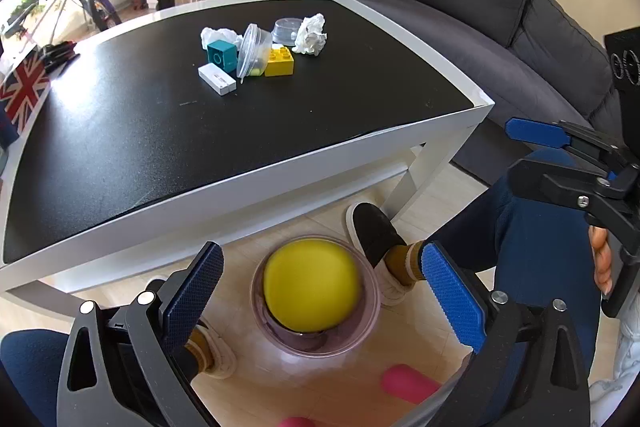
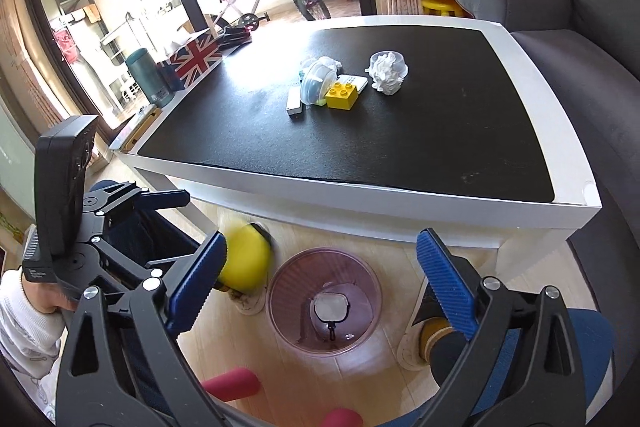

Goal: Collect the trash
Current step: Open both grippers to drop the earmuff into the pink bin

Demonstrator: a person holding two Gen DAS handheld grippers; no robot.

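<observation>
Seen from the left wrist, the left tool [image 1: 320, 301] hangs wide open over the floor with nothing between its blue pads; directly beyond it a yellow ball [image 1: 313, 285] shows against the mouth of the translucent trash bin [image 1: 372, 311], which stands on the floor between the person's slippered feet, just in front of the table [image 1: 280, 163]. Whether the ball touches the bin cannot be told from this view. In the right wrist view the same ball [image 2: 244, 261] is blurred and appears left of the bin [image 2: 280, 291], beside the left pad, not gripped. The right tool [image 2: 320, 277] is likewise spread wide and empty, and the bin below it holds one pale item at its bottom. On the table's black top, going left to right, lie a white flat stick [image 1: 217, 79], a teal block [image 1: 223, 56] with crumpled white paper [image 1: 218, 35] behind it, a clear tub on its side [image 1: 253, 50], a yellow brick [image 1: 279, 61], a small clear cup [image 1: 287, 30] and a crumpled tissue [image 1: 310, 35] touching the cup. A grey sofa [image 1: 460, 7] runs along the table's right side.
</observation>
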